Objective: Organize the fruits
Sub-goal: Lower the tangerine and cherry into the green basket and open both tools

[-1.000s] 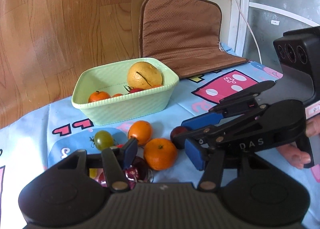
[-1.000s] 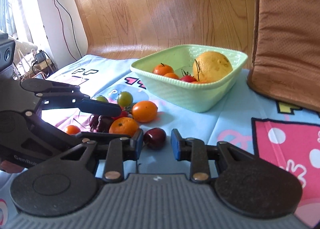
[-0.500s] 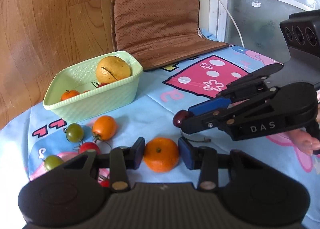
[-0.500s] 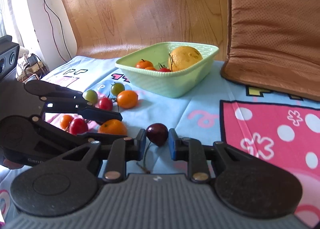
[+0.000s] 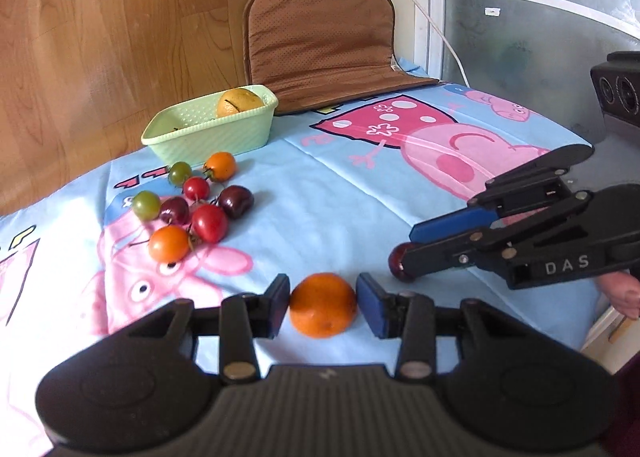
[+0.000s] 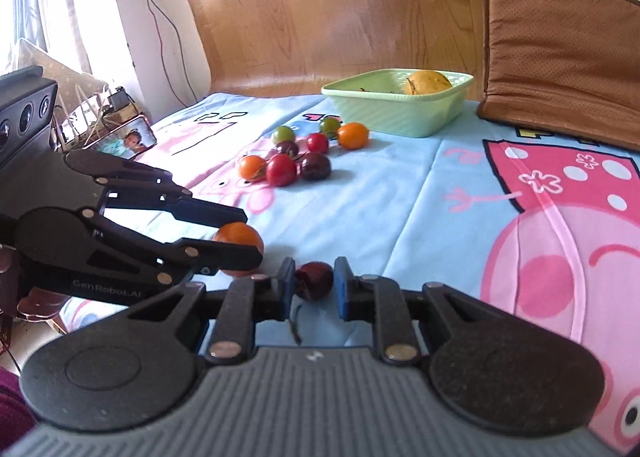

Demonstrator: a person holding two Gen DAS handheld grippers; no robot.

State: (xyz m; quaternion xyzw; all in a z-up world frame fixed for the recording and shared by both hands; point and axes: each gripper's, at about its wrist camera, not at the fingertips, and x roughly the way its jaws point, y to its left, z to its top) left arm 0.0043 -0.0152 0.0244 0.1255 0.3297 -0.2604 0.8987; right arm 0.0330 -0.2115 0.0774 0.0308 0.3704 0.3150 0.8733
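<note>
On the left, the left hand-held gripper (image 5: 323, 307) was clamped on a small orange (image 5: 323, 305), its 2 blue pads pressed against the fruit's sides. To its right, the right hand-held gripper (image 6: 314, 285) was squeezed down on a dark red cherry (image 6: 315, 280), stem trailing below. Both fruits sat in the pads near the front edge of the bed, above the blue cartoon bedsheet (image 5: 344, 193); whether they cleared the cloth I could not tell. The step in hand looked like the carry: 2 fruits gripped, neither yet delivered. Far back on the left stood the green basket (image 5: 224, 133), holding a large yellow fruit (image 5: 239, 101), and in front of it lay a loose cluster of cherry tomatoes and cherries (image 5: 192, 209) on the sheet. The next move probably called for bringing both pieces forward over that cluster, high enough to clear the basket's rim, then parting the pads above its open floor.
</note>
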